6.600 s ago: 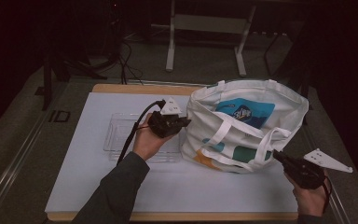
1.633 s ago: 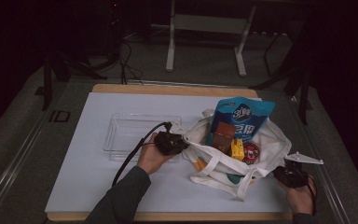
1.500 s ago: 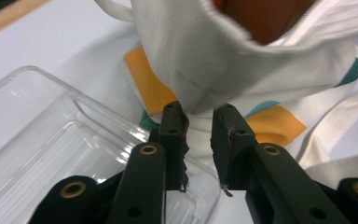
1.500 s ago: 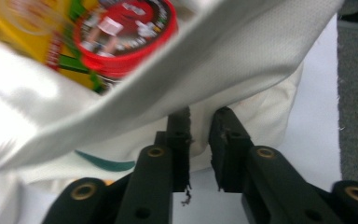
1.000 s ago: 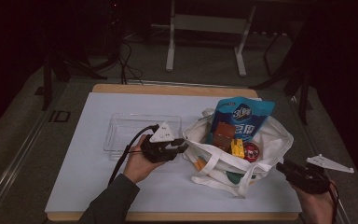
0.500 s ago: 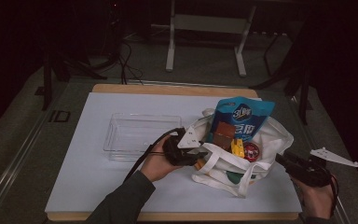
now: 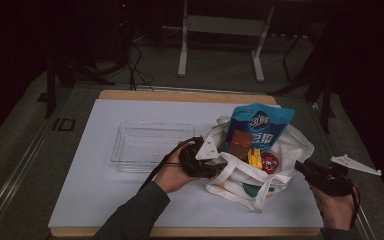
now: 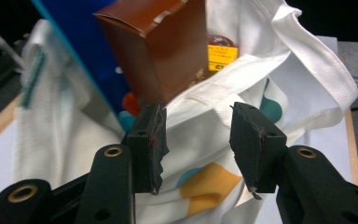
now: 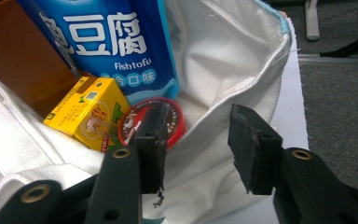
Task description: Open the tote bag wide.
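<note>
My left gripper had its jaws apart, just having been opening, with a fold of the white tote bag's cloth rim lying in the gap; the pads did not press on it. My right gripper also stood with its jaws apart, having just been closing a little, straddling the bag's right-hand rim without clamping it that I could see.

Seen from above, my left gripper sat at the bag's left edge and my right gripper at its right edge, both near the front of the table. The bag lay on its side on the white mat, right of centre, its mouth open upward and toward me, its long axis running left to right.

Inside, a blue snack packet stood upright at the far side, its long axis running from near to far. A brown box leaned against it, tilted, just beyond my left jaws. To its right lay a yellow carton and, touching that, a red round tin.

A clear plastic tray rested on the mat to the left of the bag, just beyond my left hand.
</note>
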Demonstrator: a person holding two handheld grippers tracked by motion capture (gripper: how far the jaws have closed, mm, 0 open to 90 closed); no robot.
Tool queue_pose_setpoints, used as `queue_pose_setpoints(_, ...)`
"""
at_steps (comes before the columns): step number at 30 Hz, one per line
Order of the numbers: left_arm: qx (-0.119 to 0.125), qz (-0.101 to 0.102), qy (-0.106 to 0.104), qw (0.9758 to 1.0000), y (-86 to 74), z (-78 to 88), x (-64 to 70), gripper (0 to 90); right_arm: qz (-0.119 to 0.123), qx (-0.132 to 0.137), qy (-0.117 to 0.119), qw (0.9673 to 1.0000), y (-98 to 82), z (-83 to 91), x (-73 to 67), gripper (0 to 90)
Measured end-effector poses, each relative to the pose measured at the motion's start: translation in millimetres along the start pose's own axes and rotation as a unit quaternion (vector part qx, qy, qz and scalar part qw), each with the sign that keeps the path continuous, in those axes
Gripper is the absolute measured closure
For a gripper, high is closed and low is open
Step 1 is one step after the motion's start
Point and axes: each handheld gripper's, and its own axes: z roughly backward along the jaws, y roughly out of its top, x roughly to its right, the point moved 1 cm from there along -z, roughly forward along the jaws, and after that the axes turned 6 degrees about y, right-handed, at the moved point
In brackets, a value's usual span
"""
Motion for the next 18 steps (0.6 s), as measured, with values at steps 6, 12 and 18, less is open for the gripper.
queue_pose_setpoints(6,-0.012,-0.005,0.017,0.9998,0.3,-10.7,0.2,58.5,0.02,-0.013,-0.014,0.9996,1.4,-4.4,-6.0,70.9)
queue_pose_setpoints(12,0.009,-0.017,0.017,0.9997,8.5,2.3,-1.5,53.0,0.026,-0.014,-0.019,0.9994,2.4,-4.5,-7.1,68.2)
queue_pose_setpoints(18,-0.03,-0.034,-0.004,0.999,6.2,-15.9,2.4,45.3,0.023,-0.014,-0.015,0.9995,1.1,-5.1,-6.3,65.3)
